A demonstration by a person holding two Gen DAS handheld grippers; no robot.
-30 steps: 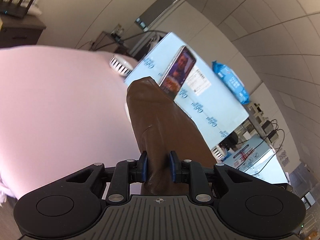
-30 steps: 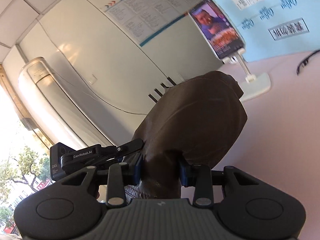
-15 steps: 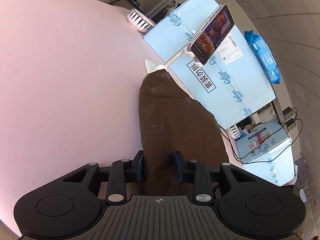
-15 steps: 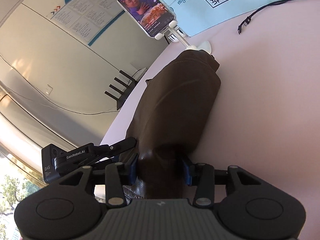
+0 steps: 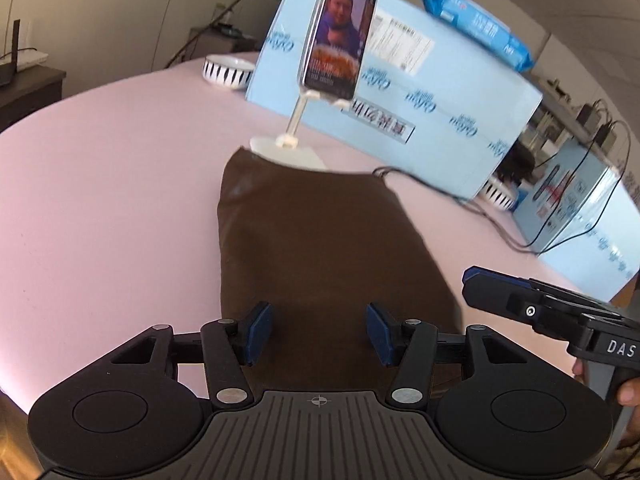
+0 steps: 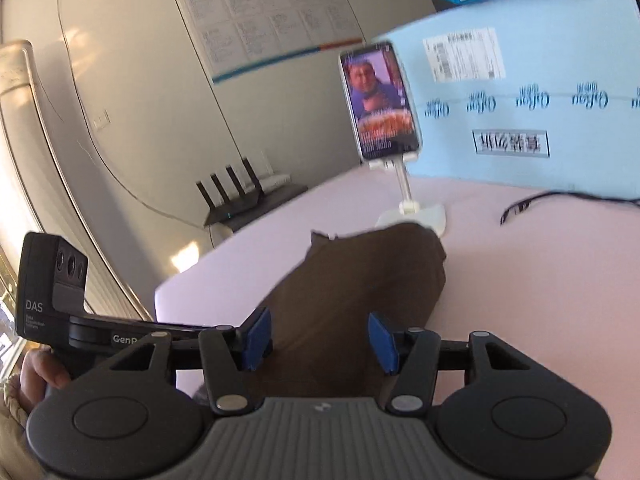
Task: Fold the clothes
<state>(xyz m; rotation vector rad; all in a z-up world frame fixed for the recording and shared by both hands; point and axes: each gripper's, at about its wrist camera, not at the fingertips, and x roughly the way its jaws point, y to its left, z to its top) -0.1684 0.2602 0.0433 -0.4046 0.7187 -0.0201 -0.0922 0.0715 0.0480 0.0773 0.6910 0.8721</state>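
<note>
Phone [image 5: 338,38] on a white stand [image 5: 290,150] sits right at the far end of the cloth [image 5: 320,240]; the stand's base touches or is partly covered by the cloth edge. Behind it a long blue box [image 5: 440,108] with a blue wipes pack [image 5: 478,26] on top. Striped bowl [image 5: 228,70] at the box's left end, black cable [image 5: 460,196] trailing over the table [image 5: 100,200] on the right, smaller blue box [image 5: 576,216] beyond it. Router [image 6: 236,194] on a dark cabinet by the wall, poster [image 6: 272,16] above it.

Both views are motion-blurred, box print unreadable. Near end of the cloth is hidden under the gripper bodies. A person's hand [image 6: 42,372] is only partly in view at the frame edge.

Cloth: dark brown, folded to a long narrow strip, lying flat on the pink table, a few soft creases.

Left gripper [image 5: 318,332]: jaws have just been opening, pads stand clear of the cloth, which lies below and between them. Right gripper [image 6: 320,338]: jaws apart, opened within the last second, cloth between them but not pinched.
</note>
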